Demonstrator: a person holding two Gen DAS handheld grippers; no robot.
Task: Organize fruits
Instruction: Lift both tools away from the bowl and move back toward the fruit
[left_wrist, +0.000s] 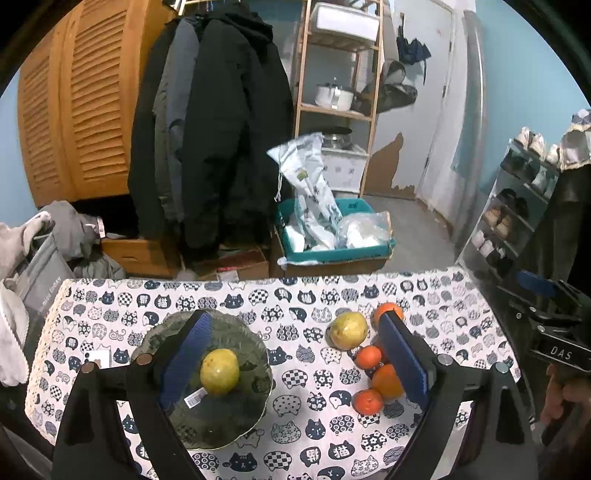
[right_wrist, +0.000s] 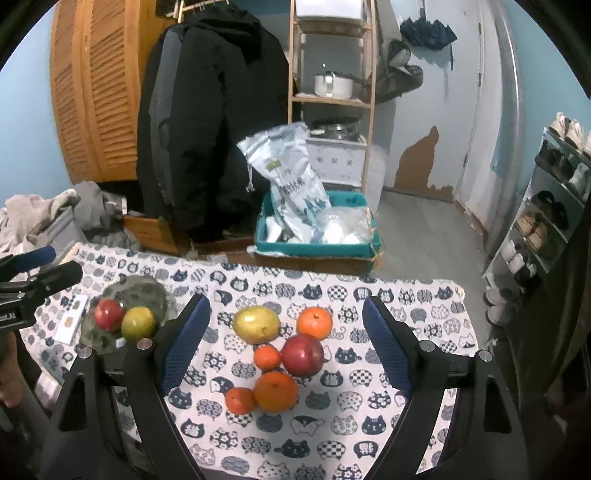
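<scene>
A dark green glass plate (left_wrist: 236, 417) sits on the left of the table and holds a yellow-green pear (left_wrist: 219, 371). In the right wrist view the plate (right_wrist: 147, 291) holds that pear (right_wrist: 138, 323) and a red apple (right_wrist: 108, 315). My left gripper (left_wrist: 295, 354) is open above the plate's right side, empty. Loose fruit lies right of the plate: a yellow pear (right_wrist: 256, 324), a red apple (right_wrist: 303, 354), several oranges (right_wrist: 275, 391) and small tangerines (right_wrist: 266, 357). My right gripper (right_wrist: 284, 343) is open, empty, straddling this group from above.
The table has a cat-print cloth (right_wrist: 332, 435). A white card (right_wrist: 70, 321) lies left of the plate. Beyond the far edge stand a teal bin with bags (right_wrist: 317, 243), hanging coats (right_wrist: 210, 122), a wooden shelf (right_wrist: 332, 96) and a shoe rack (right_wrist: 546, 206) at right.
</scene>
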